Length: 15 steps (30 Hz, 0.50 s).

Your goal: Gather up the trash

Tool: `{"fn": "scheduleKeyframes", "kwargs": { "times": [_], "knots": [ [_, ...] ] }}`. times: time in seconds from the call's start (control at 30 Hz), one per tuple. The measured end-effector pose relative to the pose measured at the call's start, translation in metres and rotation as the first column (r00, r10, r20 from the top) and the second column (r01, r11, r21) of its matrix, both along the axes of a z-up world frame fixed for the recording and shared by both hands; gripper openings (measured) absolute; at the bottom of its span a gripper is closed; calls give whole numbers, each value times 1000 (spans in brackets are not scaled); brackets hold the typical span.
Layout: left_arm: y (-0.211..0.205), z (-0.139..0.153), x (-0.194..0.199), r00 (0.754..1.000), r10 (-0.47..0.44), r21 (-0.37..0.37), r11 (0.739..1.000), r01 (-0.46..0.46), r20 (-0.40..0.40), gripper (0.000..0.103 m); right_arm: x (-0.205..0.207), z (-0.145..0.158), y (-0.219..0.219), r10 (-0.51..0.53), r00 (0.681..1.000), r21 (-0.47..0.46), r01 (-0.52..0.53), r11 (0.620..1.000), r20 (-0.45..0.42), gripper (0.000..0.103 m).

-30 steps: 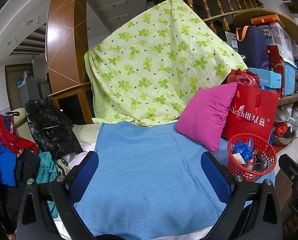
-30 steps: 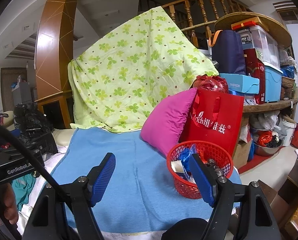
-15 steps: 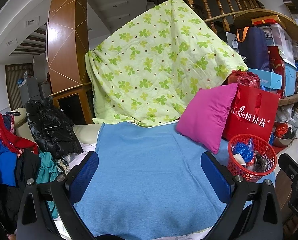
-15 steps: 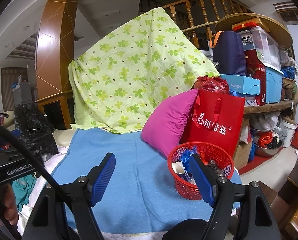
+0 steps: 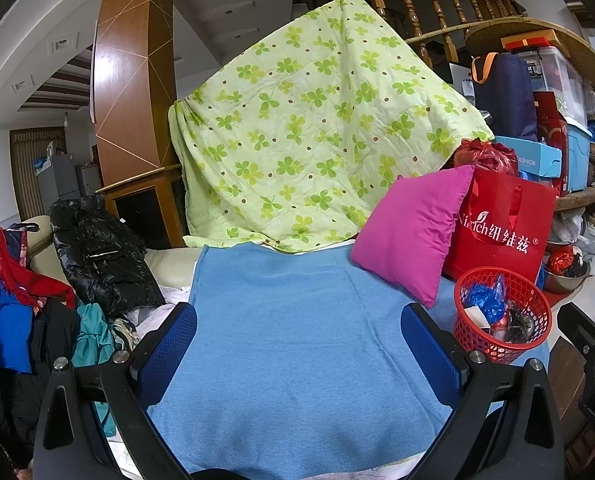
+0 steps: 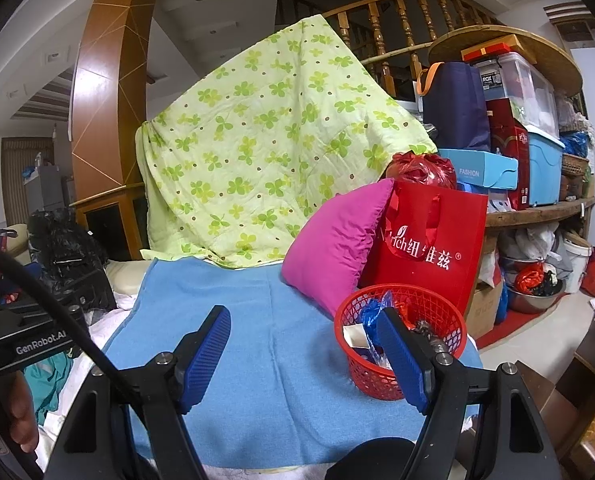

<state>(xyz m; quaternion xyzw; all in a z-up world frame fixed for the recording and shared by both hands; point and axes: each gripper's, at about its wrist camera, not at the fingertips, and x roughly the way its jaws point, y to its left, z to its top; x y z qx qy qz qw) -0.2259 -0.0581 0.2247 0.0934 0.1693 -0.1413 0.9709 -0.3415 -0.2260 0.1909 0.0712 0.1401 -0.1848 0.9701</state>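
A red mesh basket (image 5: 502,314) stands on the blue blanket (image 5: 297,340) at the right, holding blue plastic, white paper and dark scraps. It also shows in the right wrist view (image 6: 401,340). My left gripper (image 5: 297,344) is open and empty over the middle of the blanket (image 6: 253,340). My right gripper (image 6: 303,354) is open and empty, with its right finger in front of the basket. The left gripper's body (image 6: 21,344) shows at the left of the right wrist view.
A pink cushion (image 5: 411,234) leans on a red gift bag (image 5: 501,228) behind the basket. A green clover quilt (image 5: 317,152) hangs at the back. Clothes and a black jacket (image 5: 101,256) pile at the left. Stacked boxes and shelves (image 6: 529,152) fill the right.
The right gripper's view has shifted very slightly, so the basket sits a touch further right. The left gripper has not moved. Both stay open.
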Motion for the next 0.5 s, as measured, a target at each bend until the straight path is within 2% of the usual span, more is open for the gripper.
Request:
{"fn": "scheduleKeyframes", "kwargs": {
  "times": [0.5],
  "knots": [
    [-1, 0, -1, 1000, 0, 2, 1000, 0, -2, 102, 0, 0, 2, 0, 1000, 2, 0, 1000, -4, 79]
  ]
}}
